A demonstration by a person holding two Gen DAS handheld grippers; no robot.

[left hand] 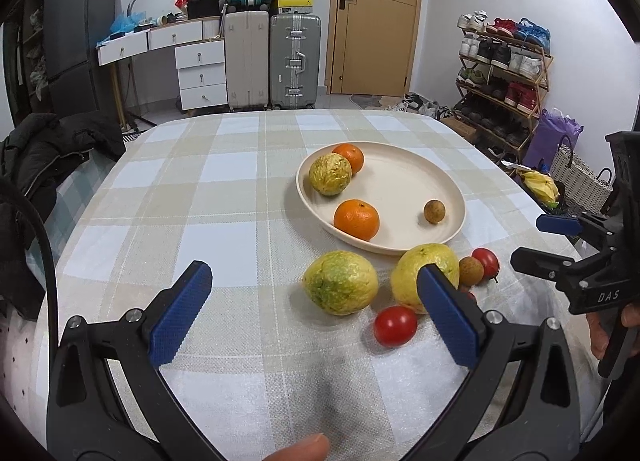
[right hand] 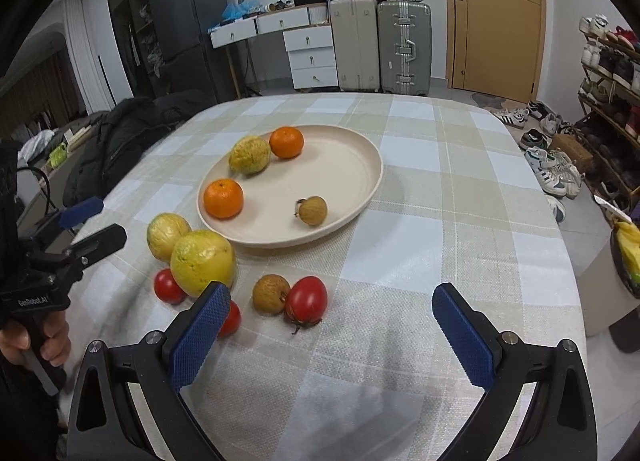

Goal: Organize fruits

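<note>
Left gripper [left hand: 314, 301]: jaws spread wide, nothing between the blue pads, above the checked cloth of the table [left hand: 224, 189].
Right gripper [right hand: 330, 311]: jaws likewise wide apart, holding nothing; red tomato with stem [right hand: 306, 300] just ahead of the gap.
Round cream plate [right hand: 344, 165]: centre of the table, bearing four fruits.
On the plate, counted: two oranges, near one [right hand: 223, 198] and far one [right hand: 286, 142]; one yellow-green bumpy fruit [right hand: 249, 155] touching the far orange; one small brown longan [right hand: 313, 210], lying apart.
Off the plate, counted: two large yellow-green fruits, [right hand: 203, 262] and [right hand: 167, 235], beside each other at the plate's near rim; one brown longan [right hand: 270, 294] touching the stemmed tomato; three red tomatoes in all.
Only in right wrist view: third tomato [right hand: 231, 319] clearly seen behind the pad; hand on the left gripper's handle [right hand: 36, 341].
Only in left wrist view: fingertip [left hand: 302, 449] at the bottom edge; third tomato almost hidden behind the right pad.
</note>
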